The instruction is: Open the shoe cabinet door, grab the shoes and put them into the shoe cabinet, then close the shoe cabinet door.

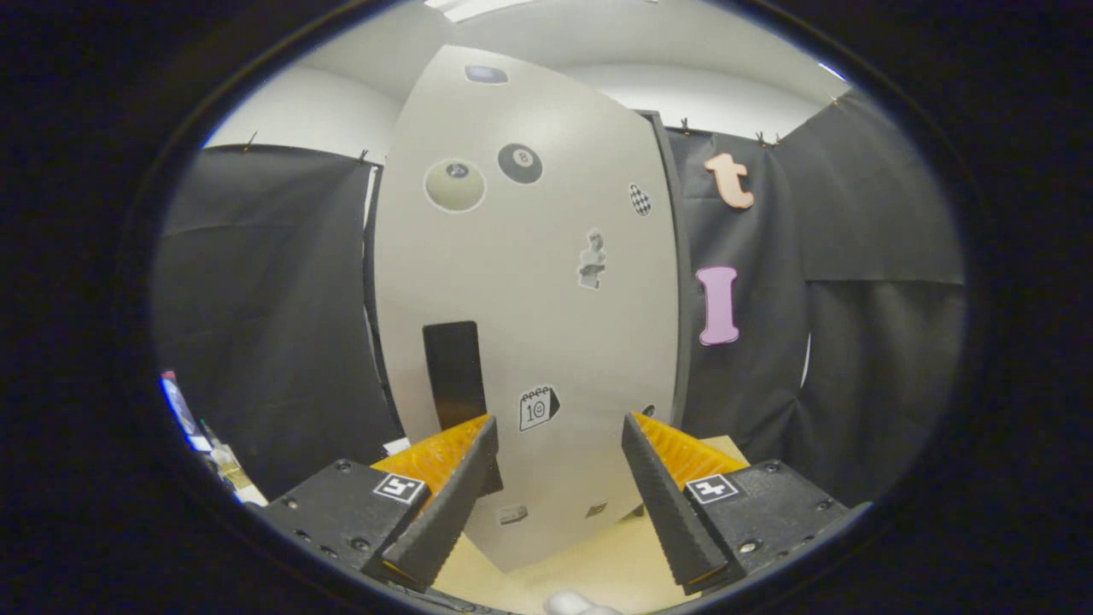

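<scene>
Gripper (pixel 559 444) fingers are held wide apart, nothing between them. Shoe cabinet door (pixel 529 282), seen shut, stands upright just ahead; its dark vertical handle (pixel 452 371) is found just beyond the left finger.

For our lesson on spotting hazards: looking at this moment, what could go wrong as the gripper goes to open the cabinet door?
1. The open gripper is wide apart facing the tall pale grey sticker-covered cabinet door; the black rectangular handle sits beyond the left finger, so closing now would likely miss it.
2. The white object below the fingers could be bumped.
</scene>
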{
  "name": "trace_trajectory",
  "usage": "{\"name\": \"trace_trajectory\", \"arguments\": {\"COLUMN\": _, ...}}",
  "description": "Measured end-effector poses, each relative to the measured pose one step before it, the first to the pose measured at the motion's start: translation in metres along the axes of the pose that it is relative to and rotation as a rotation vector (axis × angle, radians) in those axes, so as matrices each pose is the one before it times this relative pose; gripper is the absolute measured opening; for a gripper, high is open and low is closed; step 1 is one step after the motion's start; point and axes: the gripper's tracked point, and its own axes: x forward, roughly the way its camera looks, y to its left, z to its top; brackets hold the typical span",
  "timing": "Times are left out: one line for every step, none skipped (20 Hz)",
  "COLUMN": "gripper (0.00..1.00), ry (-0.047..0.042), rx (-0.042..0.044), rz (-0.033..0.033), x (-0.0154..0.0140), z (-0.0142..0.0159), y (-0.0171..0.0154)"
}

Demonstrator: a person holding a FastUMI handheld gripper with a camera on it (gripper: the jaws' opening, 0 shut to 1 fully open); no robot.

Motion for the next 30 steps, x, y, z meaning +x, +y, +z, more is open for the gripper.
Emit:
{"name": "trace_trajectory", "arguments": {"gripper": 0.97, "ry": -0.00343, "rx": 0.00307, "rz": -0.00466, "x": 0.00034, "z": -0.00017, "y": 0.00187}}
{"name": "trace_trajectory", "arguments": {"gripper": 0.97, "ry": 0.00339, "rx": 0.00783, "rz": 0.00623, "x": 0.0005, "z": -0.00003, "y": 0.00392}}
{"name": "trace_trajectory", "arguments": {"gripper": 0.97, "ry": 0.00445, "rx": 0.00696, "rz": 0.00847, "x": 0.00041, "z": -0.00317, "y": 0.00432}}
{"name": "trace_trajectory", "arguments": {"gripper": 0.97, "ry": 0.00954, "rx": -0.00053, "rz": 0.00428, "x": -0.00088, "z": -0.00216, "y": 0.00175}}
{"name": "trace_trajectory", "arguments": {"gripper": 0.97, "ry": 0.00868, "rx": -0.00415, "rz": -0.0039, "x": -0.0005, "z": -0.00169, "y": -0.00176}}
{"name": "trace_trajectory", "arguments": {"gripper": 0.97, "ry": 0.00536, "rx": -0.00364, "rz": -0.00091, "x": -0.00166, "z": -0.00116, "y": -0.00055}}
{"name": "trace_trajectory", "arguments": {"gripper": 0.97, "ry": 0.00717, "rx": -0.00184, "rz": -0.00045, "x": -0.00188, "z": -0.00181, "y": 0.00028}}
{"name": "trace_trajectory", "arguments": {"gripper": 0.97, "ry": 0.00639, "rx": 0.00041, "rz": 0.00137, "x": -0.00185, "z": -0.00135, "y": 0.00007}}
{"name": "trace_trajectory", "arguments": {"gripper": 0.97, "ry": 0.00527, "rx": -0.00132, "rz": -0.00137, "x": -0.00255, "z": -0.00081, "y": -0.00109}}
{"name": "trace_trajectory", "arguments": {"gripper": 0.97, "ry": 0.00121, "rx": -0.0018, "rz": -0.00089, "x": -0.00209, "z": 0.00103, "y": -0.0003}}
{"name": "trace_trajectory", "arguments": {"gripper": 0.97, "ry": -0.00278, "rx": -0.00384, "rz": -0.00493, "x": -0.0017, "z": 0.00225, "y": -0.00186}}
{"name": "trace_trajectory", "arguments": {"gripper": 0.97, "ry": -0.00332, "rx": -0.00453, "rz": -0.00609, "x": -0.00378, "z": 0.00336, "y": -0.00243}}
{"name": "trace_trajectory", "arguments": {"gripper": 0.97, "ry": -0.00302, "rx": -0.00165, "rz": -0.00341, "x": -0.00355, "z": 0.00318, "y": -0.00125}}
{"name": "trace_trajectory", "arguments": {"gripper": 0.97, "ry": -0.0016, "rx": 0.00014, "rz": -0.00082, "x": -0.00454, "z": 0.00347, "y": 0.00005}}
{"name": "trace_trajectory", "arguments": {"gripper": 0.97, "ry": 0.00124, "rx": -0.00129, "rz": -0.00188, "x": -0.00553, "z": 0.00277, "y": -0.00041}}
{"name": "trace_trajectory", "arguments": {"gripper": 0.97, "ry": 0.00274, "rx": -0.00391, "rz": -0.00241, "x": -0.00692, "z": 0.00422, "y": -0.00205}}
{"name": "trace_trajectory", "arguments": {"gripper": 0.97, "ry": 0.00076, "rx": -0.00405, "rz": -0.00284, "x": -0.00621, "z": 0.0039, "y": -0.00248}}
{"name": "trace_trajectory", "arguments": {"gripper": 0.97, "ry": -0.00277, "rx": -0.00398, "rz": -0.00366, "x": -0.00649, "z": 0.00469, "y": -0.00226}}
{"name": "trace_trajectory", "arguments": {"gripper": 0.97, "ry": -0.00328, "rx": -0.00236, "rz": -0.01099, "x": -0.00829, "z": 0.00523, "y": -0.00438}}
{"name": "trace_trajectory", "arguments": {"gripper": 0.97, "ry": -0.00139, "rx": -0.00192, "rz": -0.01326, "x": -0.0074, "z": 0.00419, "y": -0.0058}}
{"name": "trace_trajectory", "arguments": {"gripper": 0.97, "ry": -0.00133, "rx": -0.00271, "rz": -0.01801, "x": -0.00854, "z": 0.00413, "y": -0.00703}}
{"name": "trace_trajectory", "arguments": {"gripper": 0.97, "ry": -0.0037, "rx": -0.00208, "rz": -0.02149, "x": -0.00828, "z": 0.00456, "y": -0.00746}}
{"name": "trace_trajectory", "arguments": {"gripper": 0.97, "ry": -0.00973, "rx": 0.00027, "rz": -0.02053, "x": -0.00729, "z": 0.00535, "y": -0.0071}}
{"name": "trace_trajectory", "arguments": {"gripper": 0.97, "ry": -0.00217, "rx": -0.00166, "rz": -0.02434, "x": -0.0085, "z": 0.005, "y": -0.00802}}
{"name": "trace_trajectory", "arguments": {"gripper": 0.97, "ry": -0.00022, "rx": -0.0005, "rz": -0.01827, "x": -0.00671, "z": 0.00175, "y": -0.00636}}
{"name": "trace_trajectory", "arguments": {"gripper": 0.97, "ry": -0.00187, "rx": -0.00001, "rz": -0.02319, "x": -0.00883, "z": 0.00373, "y": -0.00595}}
{"name": "trace_trajectory", "arguments": {"gripper": 0.97, "ry": -0.00679, "rx": -0.00102, "rz": -0.00857, "x": -0.00727, "z": 0.00366, "y": -0.00338}}
{"name": "trace_trajectory", "arguments": {"gripper": 0.97, "ry": -0.00403, "rx": -0.00103, "rz": -0.00099, "x": -0.00826, "z": 0.003, "y": -0.00177}}
{"name": "trace_trajectory", "arguments": {"gripper": 0.97, "ry": -0.003, "rx": 0.00601, "rz": 0.00305, "x": -0.0074, "z": 0.00111, "y": -0.00078}}
{"name": "trace_trajectory", "arguments": {"gripper": 0.97, "ry": -0.00699, "rx": 0.00325, "rz": -0.00461, "x": -0.00534, "z": 0.00294, "y": -0.0024}}
